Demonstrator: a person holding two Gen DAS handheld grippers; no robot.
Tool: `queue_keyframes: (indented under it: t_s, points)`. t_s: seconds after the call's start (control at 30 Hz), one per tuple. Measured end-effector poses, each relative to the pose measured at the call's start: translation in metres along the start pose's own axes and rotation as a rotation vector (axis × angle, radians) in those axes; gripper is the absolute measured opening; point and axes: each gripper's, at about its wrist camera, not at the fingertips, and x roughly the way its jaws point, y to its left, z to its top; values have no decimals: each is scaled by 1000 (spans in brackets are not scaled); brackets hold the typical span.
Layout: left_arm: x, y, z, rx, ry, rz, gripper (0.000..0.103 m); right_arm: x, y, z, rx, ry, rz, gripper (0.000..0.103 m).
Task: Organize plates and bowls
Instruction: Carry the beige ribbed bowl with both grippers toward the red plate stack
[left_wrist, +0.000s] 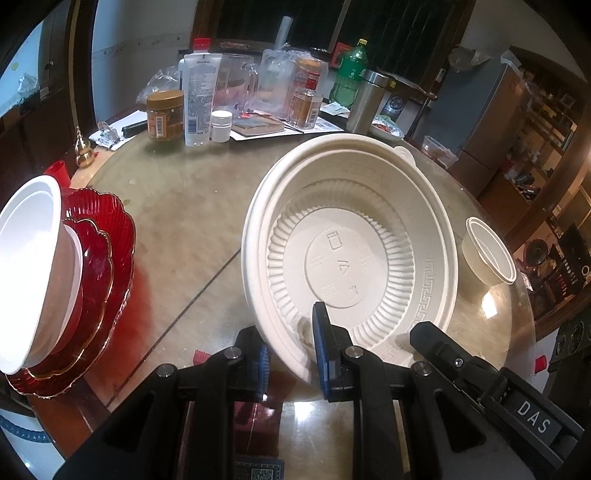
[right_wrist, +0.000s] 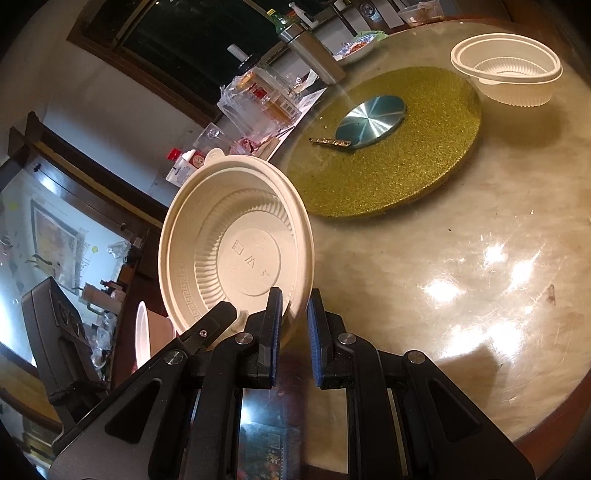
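Left gripper (left_wrist: 290, 354): rim of the large cream bowl (left_wrist: 347, 254) is pinched between the blue pads, one pad (left_wrist: 320, 345) inside the bowl, the other under the rim. Right gripper (right_wrist: 295, 332): clamped on the opposite edge of the same bowl (right_wrist: 236, 251), left finger inside, right finger outside the wall. Both sets of jaws are nearly closed, with only the bowl wall between them.

Bowl is held off the table (left_wrist: 192, 229), tilted so the ribbed inner wall and embossed base face both cameras. A key-pattern band is seen along the inner rim. A small tab projects from the far rim.

In the left wrist view, a small ribbed cup (left_wrist: 487, 254) is seen beyond the bowl's right side, lying tilted on the glass top. At far left, a white bowl (left_wrist: 33, 273) is stacked on two red scalloped plates (left_wrist: 110, 258), smaller plate on the larger.

In the right wrist view, a second white ribbed bowl (right_wrist: 509, 74) sits upright on the table, at the edge of the gold turntable disc (right_wrist: 388, 166). Bottles and jars (left_wrist: 195, 96) are clustered at the far side of the table.
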Motion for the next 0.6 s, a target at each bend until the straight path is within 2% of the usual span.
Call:
queue_keyframes:
  t_s: [0.6]
  points:
    - [-21, 13, 5, -15, -47, 5, 20, 0, 24, 3, -41, 5, 30, 13]
